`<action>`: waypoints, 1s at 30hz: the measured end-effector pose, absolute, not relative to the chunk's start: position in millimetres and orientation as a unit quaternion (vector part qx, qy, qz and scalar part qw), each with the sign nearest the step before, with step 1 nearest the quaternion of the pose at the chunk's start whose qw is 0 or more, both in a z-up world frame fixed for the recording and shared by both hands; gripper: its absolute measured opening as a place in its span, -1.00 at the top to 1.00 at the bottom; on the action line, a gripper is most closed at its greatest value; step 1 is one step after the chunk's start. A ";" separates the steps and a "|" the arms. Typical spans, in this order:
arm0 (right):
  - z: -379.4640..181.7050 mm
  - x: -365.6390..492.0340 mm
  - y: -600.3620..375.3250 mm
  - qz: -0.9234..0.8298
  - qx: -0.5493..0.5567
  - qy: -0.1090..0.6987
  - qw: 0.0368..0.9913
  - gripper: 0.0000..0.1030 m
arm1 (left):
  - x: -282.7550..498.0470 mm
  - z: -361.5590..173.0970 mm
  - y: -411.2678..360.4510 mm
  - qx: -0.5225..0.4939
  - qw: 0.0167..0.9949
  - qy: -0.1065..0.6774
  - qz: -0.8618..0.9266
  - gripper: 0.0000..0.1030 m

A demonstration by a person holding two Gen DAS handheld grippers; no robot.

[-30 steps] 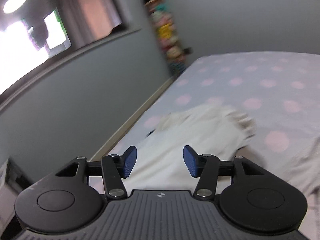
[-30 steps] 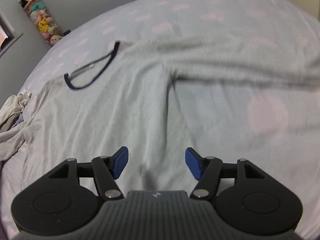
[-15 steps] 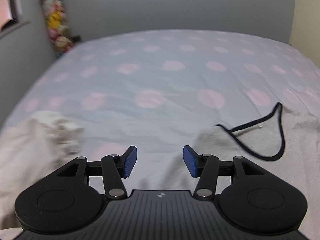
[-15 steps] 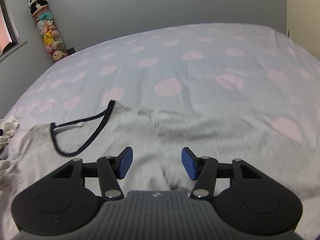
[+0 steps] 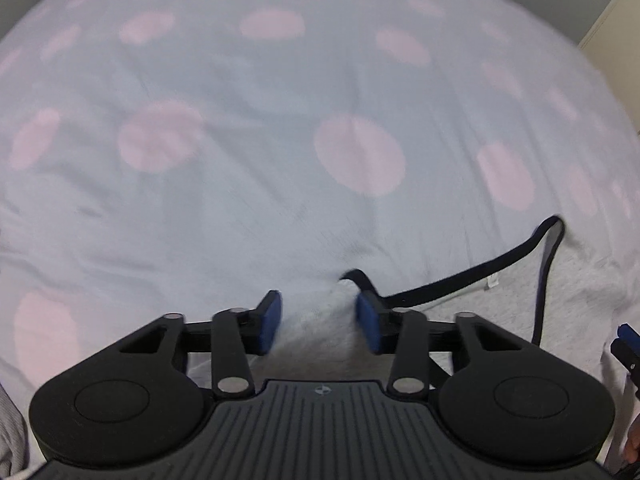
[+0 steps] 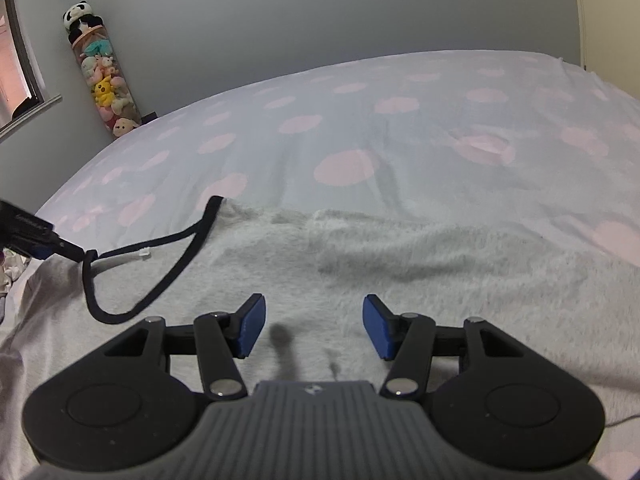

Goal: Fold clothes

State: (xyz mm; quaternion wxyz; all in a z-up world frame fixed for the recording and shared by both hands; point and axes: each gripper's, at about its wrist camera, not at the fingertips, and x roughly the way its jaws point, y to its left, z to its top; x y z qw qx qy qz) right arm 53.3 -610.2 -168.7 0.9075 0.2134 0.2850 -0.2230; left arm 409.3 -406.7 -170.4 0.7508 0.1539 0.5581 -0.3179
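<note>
Where L view blurs: plushie tube (image 6: 105, 76)

Left wrist view: motion blur softens the bed (image 5: 280, 208); the grey shirt (image 5: 500, 320) runs off the right edge, its shoulder partly behind the left claw (image 5: 318, 322). Right wrist view: the shirt's hem is cut off below; the soft-toy column (image 6: 105, 80) is too small to identify individually.

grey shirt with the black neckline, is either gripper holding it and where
Not gripped yet: the left gripper, jaws just closing, straddles the grey shirt at its black neckline; the right gripper is open above the shirt.
</note>
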 end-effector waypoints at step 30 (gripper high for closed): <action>-174.9 43.1 -627.9 -0.215 0.263 0.274 0.900 -0.13 | 365.9 -160.2 -417.4 0.190 0.807 0.446 -0.337 0.94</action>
